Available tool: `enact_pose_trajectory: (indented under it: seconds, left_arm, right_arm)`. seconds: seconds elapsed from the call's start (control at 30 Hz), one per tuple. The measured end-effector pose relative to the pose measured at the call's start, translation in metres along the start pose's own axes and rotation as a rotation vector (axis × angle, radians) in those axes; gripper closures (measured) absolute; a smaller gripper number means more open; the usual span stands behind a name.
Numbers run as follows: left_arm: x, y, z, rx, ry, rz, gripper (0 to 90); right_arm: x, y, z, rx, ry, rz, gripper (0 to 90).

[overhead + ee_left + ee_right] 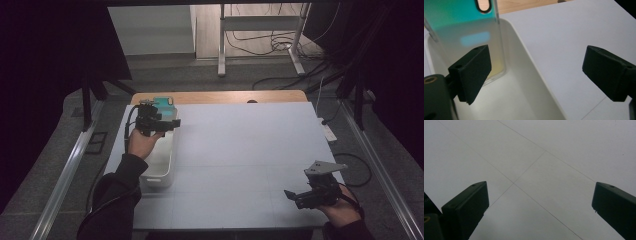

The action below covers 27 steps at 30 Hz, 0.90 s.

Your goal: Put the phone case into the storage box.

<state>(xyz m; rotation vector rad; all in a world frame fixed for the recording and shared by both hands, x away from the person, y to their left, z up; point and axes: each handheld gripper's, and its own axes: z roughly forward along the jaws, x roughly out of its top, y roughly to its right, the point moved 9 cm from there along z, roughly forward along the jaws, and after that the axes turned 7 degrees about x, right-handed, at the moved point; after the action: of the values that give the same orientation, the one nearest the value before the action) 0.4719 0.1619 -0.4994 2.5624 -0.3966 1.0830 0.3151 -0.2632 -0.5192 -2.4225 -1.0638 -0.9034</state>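
White bin (524, 82), phone case (464, 30), seemingly unlabelled.

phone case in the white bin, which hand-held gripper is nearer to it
Left. The left hand-held gripper hangs over the white bin beside the phone case, jaws open. The right hand-held gripper is across the table.

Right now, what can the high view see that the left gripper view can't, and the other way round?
High view alone: the right claw held low over the table's near right corner, plus the floor and cables beyond. Left gripper view alone: the phone case's camera cutout and teal-to-pale fade, close up. Both: the case leaning inside the white bin, with the left claw open above it.
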Motion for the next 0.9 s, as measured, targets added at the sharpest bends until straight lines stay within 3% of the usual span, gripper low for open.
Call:
enact_pose_trajectory:
  seconds: [0.2, 0.37, 0.63, 0.9]
  left_arm:
    - [-0.004, 0.007, -0.009, -0.016, 0.001, 0.012, 9.9]
    - [-0.012, 0.015, -0.014, -0.015, -0.016, 0.069, 8.4]
    - [-0.016, 0.024, -0.022, -0.023, -0.006, 0.121, 7.0]
    - [-0.021, 0.034, -0.031, -0.039, 0.018, 0.133, 7.4]
  right_arm:
    - [0.000, -0.001, 0.001, 0.005, -0.008, -0.005, 1.2]
    - [0.000, 0.000, 0.000, -0.003, 0.000, 0.002, 0.0]
    - [0.001, 0.002, -0.001, -0.014, 0.008, 0.019, 0.0]
    - [0.001, 0.003, -0.002, -0.018, 0.013, 0.030, 0.0]
